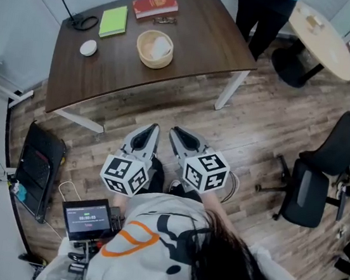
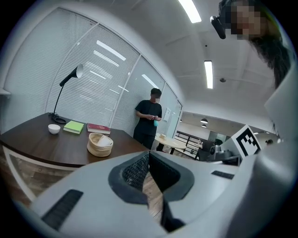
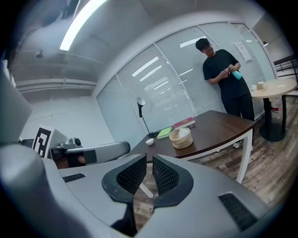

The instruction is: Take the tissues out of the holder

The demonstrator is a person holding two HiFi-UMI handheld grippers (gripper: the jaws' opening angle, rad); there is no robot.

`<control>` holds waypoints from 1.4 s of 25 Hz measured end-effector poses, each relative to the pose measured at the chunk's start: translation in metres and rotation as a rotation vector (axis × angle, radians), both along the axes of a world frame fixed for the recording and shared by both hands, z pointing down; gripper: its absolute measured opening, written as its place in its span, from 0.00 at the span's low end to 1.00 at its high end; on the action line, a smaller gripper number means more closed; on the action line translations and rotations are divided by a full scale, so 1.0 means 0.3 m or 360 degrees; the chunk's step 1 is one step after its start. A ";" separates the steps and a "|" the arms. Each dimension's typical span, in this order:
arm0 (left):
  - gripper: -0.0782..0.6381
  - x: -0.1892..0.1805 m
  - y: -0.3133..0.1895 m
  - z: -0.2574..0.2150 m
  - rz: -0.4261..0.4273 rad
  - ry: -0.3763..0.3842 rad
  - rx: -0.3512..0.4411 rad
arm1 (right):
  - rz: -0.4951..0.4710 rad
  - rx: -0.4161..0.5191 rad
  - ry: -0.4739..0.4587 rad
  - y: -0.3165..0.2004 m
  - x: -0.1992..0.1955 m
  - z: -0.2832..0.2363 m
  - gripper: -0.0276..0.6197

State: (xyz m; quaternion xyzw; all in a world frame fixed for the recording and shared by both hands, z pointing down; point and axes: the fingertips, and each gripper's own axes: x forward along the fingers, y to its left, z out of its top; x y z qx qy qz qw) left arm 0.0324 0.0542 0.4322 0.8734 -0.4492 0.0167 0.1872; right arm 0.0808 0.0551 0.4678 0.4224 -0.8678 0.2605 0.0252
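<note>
A round woven holder (image 1: 149, 54) with white tissues (image 1: 162, 47) in it stands on the dark wooden table (image 1: 195, 36). It also shows in the left gripper view as the holder (image 2: 99, 145) and in the right gripper view as the holder (image 3: 180, 138). Both grippers hang side by side over the wood floor, close to the person's body and well short of the table. My left gripper (image 1: 152, 130) (image 2: 148, 155) has its tips together and holds nothing. My right gripper (image 1: 177, 134) (image 3: 149, 159) shows a narrow gap between its pads, with nothing in it.
On the table lie a green notebook (image 1: 114, 20), a red book (image 1: 155, 5), a small white bowl (image 1: 88, 47) and a lamp base (image 1: 83, 23). A person (image 1: 262, 13) stands beyond the table by a round table (image 1: 323, 31). An office chair (image 1: 324, 175) stands at the right.
</note>
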 end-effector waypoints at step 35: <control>0.11 -0.442 -0.777 0.041 0.0135 0.0123 -0.0085 | 0.0142 -0.0118 0.0184 -0.729 -0.393 0.068 0.12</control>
